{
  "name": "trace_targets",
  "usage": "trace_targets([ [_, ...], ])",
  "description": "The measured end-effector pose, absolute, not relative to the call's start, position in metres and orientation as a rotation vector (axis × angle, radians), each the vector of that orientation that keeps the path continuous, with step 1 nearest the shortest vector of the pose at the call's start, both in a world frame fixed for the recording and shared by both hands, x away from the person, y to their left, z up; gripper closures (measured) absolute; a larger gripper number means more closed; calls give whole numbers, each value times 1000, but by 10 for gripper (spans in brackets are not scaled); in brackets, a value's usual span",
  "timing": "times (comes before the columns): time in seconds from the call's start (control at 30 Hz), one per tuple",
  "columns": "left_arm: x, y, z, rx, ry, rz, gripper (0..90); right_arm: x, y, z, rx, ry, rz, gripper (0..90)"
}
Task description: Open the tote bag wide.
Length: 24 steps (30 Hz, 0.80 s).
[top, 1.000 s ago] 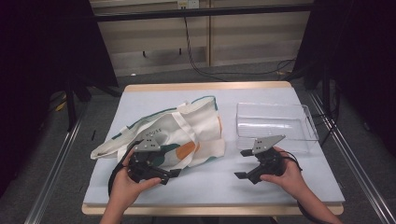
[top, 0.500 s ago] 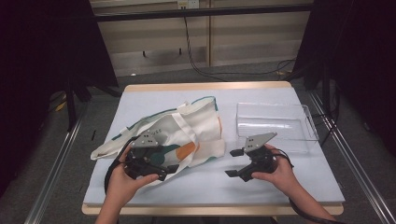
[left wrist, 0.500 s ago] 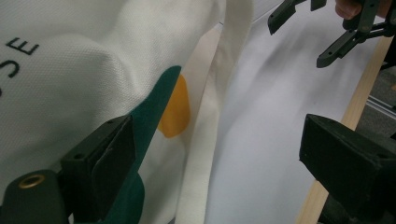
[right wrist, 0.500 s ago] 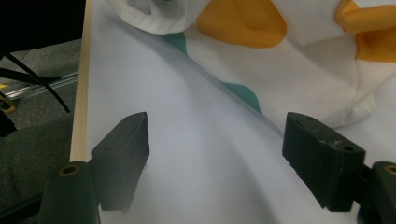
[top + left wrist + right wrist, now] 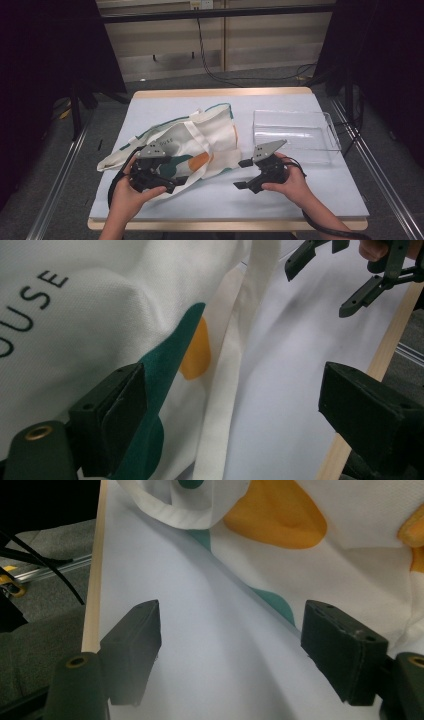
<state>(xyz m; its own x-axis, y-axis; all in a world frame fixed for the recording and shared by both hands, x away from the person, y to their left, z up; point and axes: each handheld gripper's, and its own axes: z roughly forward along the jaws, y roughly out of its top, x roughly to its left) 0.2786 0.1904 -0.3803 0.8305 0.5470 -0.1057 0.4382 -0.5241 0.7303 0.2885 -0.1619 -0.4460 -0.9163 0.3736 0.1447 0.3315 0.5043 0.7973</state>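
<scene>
A cream canvas tote bag [image 5: 192, 145] with teal and orange shapes lay flat on the white table [image 5: 310, 190], its long axis running from the near left corner up toward the middle. An empty clear plastic tray [image 5: 295, 132] sat well apart to its right.

Your left gripper [image 5: 172, 182] rested at the bag's near edge. In the left gripper view its jaws stood wide apart; one pad [image 5: 117, 415] lay against the printed cloth, the other hung over bare table, and nothing was pinched between them.

Your right gripper [image 5: 241, 174] sat just off the bag's right end, pointing left toward it. Its jaws had just been closing a little, yet they were spread wide, with bare table between them and no cloth caught. In the right gripper view the bag's edge [image 5: 320, 565] ran slantwise ahead of the jaws, closest to the right-hand jaw.

So the bag lay to the left of your right gripper and directly under your left one. Your left hand [image 5: 132, 197] looked the nearer for a first grip; the right probably needed a short reach leftward to meet the hem.
</scene>
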Motion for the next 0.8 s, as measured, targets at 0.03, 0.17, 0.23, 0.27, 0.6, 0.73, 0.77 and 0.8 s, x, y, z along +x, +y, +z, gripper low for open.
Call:
trace_targets([
  [0.03, 278, 192, -380, 2194, 723, 162, 125, 290, -163, -446, 625, 2680, 1414, 243],
  [0.17, 276, 194, -374, 2205, 720, 170, 153, 291, -165, -444, 651, 2673, 1432, 262],
  [0.23, 277, 195, -372, 2203, 718, 170, 155, 292, -166, -443, 664, 2669, 1443, 273],
  [0.27, 277, 196, -371, 2207, 719, 170, 164, 293, -165, -443, 666, 2670, 1446, 277],
  [0.6, 282, 199, -358, 2213, 718, 193, 186, 296, -152, -443, 656, 2679, 1437, 305],
  [0.73, 283, 201, -357, 2225, 723, 200, 186, 298, -144, -442, 644, 2676, 1447, 314],
  [0.77, 283, 202, -357, 2234, 723, 204, 186, 298, -143, -441, 657, 2677, 1453, 317],
  [0.8, 283, 202, -357, 2234, 723, 204, 186, 299, -141, -440, 646, 2682, 1446, 318],
])
